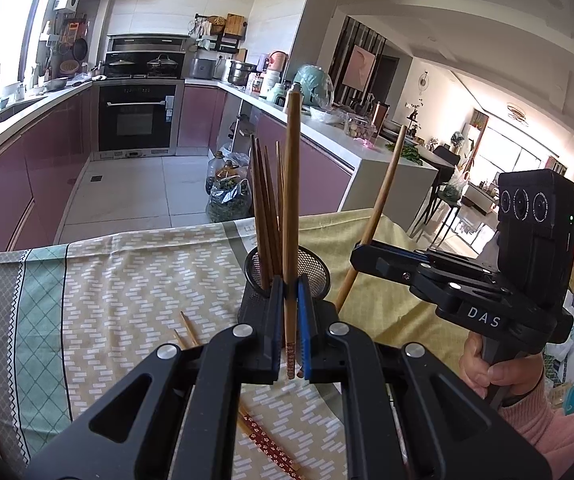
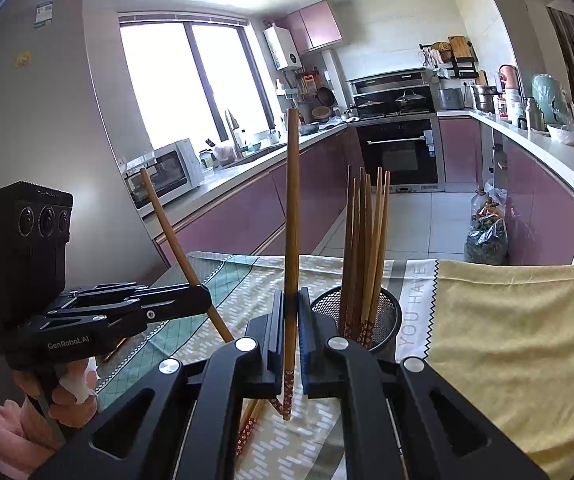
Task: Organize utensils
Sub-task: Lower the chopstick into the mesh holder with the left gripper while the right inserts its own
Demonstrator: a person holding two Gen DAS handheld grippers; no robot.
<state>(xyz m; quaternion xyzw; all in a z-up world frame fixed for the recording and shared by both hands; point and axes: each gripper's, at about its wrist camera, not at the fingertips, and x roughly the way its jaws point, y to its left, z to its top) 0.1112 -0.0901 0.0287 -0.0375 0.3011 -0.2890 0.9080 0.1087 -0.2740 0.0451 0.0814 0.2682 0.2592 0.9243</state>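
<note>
Right now your left gripper (image 1: 291, 320) has its jaws pinching one upright chopstick (image 1: 291, 200) at centre frame, your right gripper (image 2: 291, 328) pinches another chopstick (image 2: 291, 220) likewise, and the mesh holder (image 2: 387, 312) of chopsticks stands on the cloth-covered surface (image 1: 127, 280) just behind them.

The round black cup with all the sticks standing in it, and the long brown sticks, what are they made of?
The round black cup looks like metal wire mesh with a matte black finish: you can see through its tiny holes. The long brown sticks look like wood or bamboo, smooth and brown, with a red flowery pattern at their lower ends.
</note>
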